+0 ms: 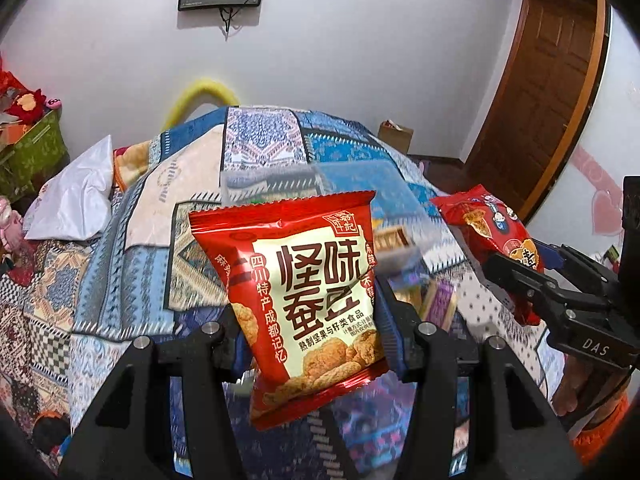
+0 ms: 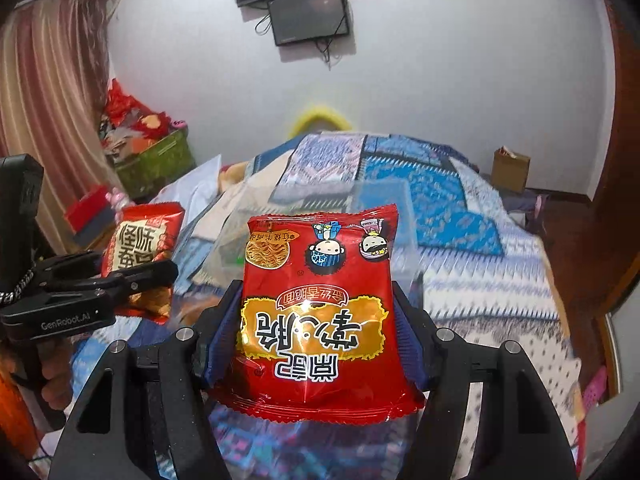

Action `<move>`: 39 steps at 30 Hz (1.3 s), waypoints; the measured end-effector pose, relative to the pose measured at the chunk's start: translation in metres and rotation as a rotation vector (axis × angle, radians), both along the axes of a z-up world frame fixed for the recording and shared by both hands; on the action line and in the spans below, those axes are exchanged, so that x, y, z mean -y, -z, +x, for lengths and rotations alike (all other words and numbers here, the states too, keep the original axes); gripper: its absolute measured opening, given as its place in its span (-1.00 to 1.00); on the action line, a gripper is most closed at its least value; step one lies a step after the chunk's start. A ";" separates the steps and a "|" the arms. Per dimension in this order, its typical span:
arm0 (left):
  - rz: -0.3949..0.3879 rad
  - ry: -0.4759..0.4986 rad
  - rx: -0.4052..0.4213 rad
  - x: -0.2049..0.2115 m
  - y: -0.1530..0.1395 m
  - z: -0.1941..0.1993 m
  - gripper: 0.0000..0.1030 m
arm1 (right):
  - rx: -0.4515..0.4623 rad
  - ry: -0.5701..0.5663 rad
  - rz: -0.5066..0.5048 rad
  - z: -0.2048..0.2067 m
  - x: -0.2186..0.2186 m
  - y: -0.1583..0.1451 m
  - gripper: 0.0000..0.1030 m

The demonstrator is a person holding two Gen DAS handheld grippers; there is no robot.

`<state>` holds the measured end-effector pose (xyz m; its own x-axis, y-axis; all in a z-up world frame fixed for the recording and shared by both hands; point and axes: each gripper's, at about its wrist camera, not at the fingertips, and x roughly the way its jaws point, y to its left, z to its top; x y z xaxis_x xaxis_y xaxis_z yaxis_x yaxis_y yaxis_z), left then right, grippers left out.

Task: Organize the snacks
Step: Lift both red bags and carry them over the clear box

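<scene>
Left gripper [image 1: 316, 320] clamped on red-and-cream snack packet [image 1: 308, 280] raised above patterned bedspread [image 1: 100, 272], open air ahead, blurred clear bin [image 1: 276, 184] beyond, right gripper [image 2: 316, 320] clamped on red noodle packet [image 2: 320, 312], lower corners hidden.

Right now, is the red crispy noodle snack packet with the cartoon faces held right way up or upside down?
Upside down: the red noodle snack packet sits clamped in the right gripper, its large printed characters inverted.

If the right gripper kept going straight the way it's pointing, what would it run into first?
Probably the clear plastic bin on the patterned bedspread, just beyond the red noodle snack packet that the right gripper holds. Depth is hard to judge.
</scene>
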<state>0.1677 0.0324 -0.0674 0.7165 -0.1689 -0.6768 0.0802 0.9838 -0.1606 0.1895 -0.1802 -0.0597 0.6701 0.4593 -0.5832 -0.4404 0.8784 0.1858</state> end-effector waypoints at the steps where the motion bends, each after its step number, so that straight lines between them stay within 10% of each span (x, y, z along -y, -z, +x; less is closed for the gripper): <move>1: 0.004 -0.002 0.004 0.001 -0.001 0.005 0.01 | 0.006 0.004 0.002 0.003 0.000 -0.002 0.26; 14: 0.024 0.019 0.002 0.015 0.002 0.074 0.01 | 0.054 0.041 -0.007 0.051 -0.015 -0.011 0.26; 39: 0.077 -0.021 -0.185 0.019 0.076 0.187 0.01 | -0.136 0.000 -0.120 0.137 -0.037 0.055 0.26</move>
<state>0.3543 0.0130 -0.1434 0.5819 -0.0976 -0.8074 0.0356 0.9949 -0.0946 0.3267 -0.1430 -0.1145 0.5810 0.3813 -0.7191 -0.4183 0.8978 0.1381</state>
